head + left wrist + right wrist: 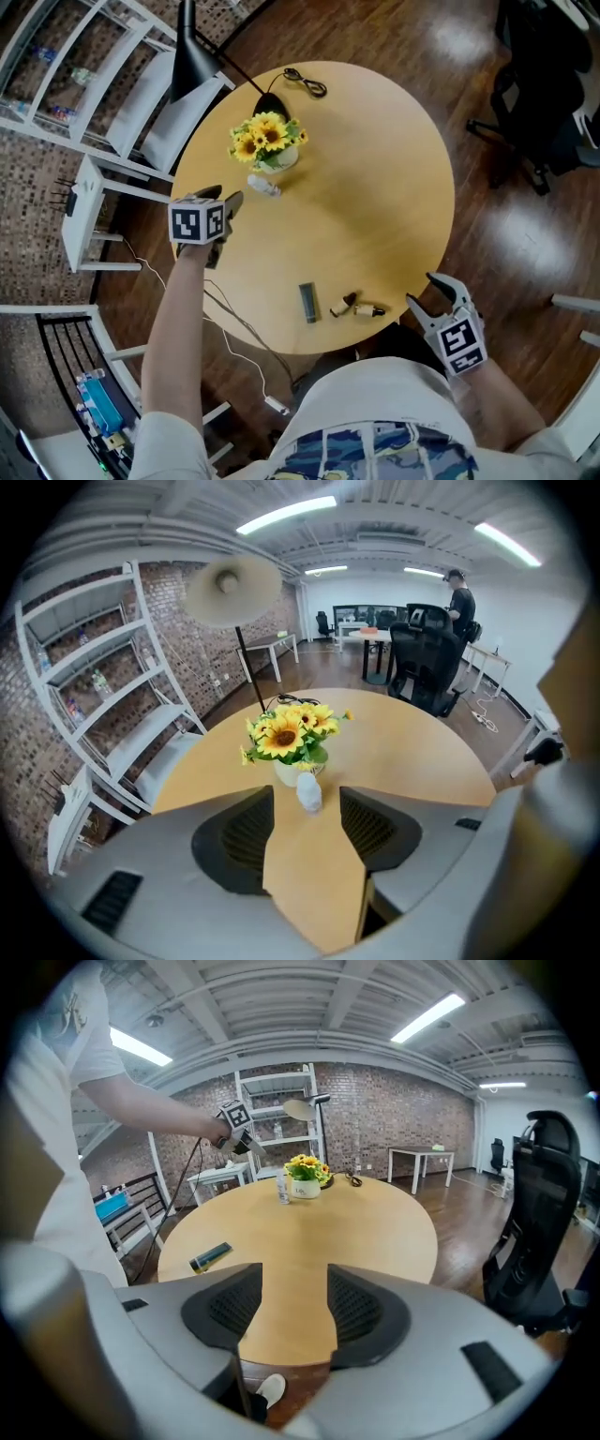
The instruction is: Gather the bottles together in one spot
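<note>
left gripper [223,200]: we're holding it over the left side of the table [375,187], jaws spread wide, nothing between the pads.
right gripper [427,292]: we're hovering it off the near right edge, jaws apart, empty.
white bottle [308,792]: it's standing upright just on the near side of the flower pot [278,159], close to touching. It's sitting dead ahead of the left jaws, framed in the gap but beyond the tips and untouched.
small pair: left small bottle [343,305] and right small bottle [369,310] are lying on their sides by the near edge, just beside each other, long axes running roughly left-right.
dark stick [308,302]: it's lying just left of the pair, long axis near-far. We can't tell if it's a bottle.
status: we're reading the bottles as not gathered yet, since the white one is sitting well apart from the near pair.
nearer hand: the right gripper is sitting closer to the pair, the left closer to the white bottle.
next move: the pair is lying left of the right gripper with their ends pointing toward it, so we're expecting to come from above and pinch across, near-far.
</note>
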`<move>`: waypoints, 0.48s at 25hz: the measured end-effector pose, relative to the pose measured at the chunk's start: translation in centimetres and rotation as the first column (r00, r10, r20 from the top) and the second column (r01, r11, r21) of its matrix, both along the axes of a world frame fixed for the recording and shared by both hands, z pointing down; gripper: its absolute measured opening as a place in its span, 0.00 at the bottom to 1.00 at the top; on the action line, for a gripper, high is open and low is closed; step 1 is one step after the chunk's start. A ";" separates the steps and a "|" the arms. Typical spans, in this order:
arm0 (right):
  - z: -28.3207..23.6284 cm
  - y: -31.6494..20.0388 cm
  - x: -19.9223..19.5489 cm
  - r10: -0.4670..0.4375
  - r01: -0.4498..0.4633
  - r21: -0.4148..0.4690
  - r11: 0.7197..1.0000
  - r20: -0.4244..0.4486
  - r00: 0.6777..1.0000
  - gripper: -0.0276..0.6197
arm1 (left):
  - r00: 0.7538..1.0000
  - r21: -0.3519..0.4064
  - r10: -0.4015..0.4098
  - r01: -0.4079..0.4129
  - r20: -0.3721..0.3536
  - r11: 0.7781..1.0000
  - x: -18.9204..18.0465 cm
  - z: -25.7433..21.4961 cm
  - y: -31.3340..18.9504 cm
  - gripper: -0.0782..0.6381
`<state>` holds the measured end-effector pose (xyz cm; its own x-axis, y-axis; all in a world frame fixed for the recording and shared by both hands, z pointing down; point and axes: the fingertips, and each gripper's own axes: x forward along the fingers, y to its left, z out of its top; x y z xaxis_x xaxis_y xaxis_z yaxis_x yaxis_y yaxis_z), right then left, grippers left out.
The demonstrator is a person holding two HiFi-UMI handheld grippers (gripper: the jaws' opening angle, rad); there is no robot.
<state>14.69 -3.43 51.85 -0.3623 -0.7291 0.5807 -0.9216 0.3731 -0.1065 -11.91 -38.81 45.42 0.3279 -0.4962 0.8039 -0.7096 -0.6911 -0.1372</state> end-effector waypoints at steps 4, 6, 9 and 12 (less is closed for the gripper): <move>-0.8 -0.1 -2.3 -0.061 0.061 0.032 0.998 0.011 0.998 0.41 | 0.997 0.046 -0.028 0.031 -0.071 0.998 -2.4 -1.8 7.1 0.43; -1.2 0.3 -4.1 -0.090 0.089 0.040 0.995 0.024 0.996 0.41 | 0.996 0.052 -0.031 0.036 -0.089 0.998 -3.7 -1.7 11.4 0.43; -2.1 1.2 -6.6 -0.130 0.128 0.047 0.991 0.025 0.991 0.42 | 0.988 0.034 -0.054 0.060 -0.142 0.998 -5.7 -1.1 18.1 0.43; -2.8 2.5 -8.9 -0.155 0.155 0.050 0.987 0.006 0.988 0.41 | 0.951 0.017 -0.140 0.150 -0.276 0.989 -8.3 -1.6 24.5 0.43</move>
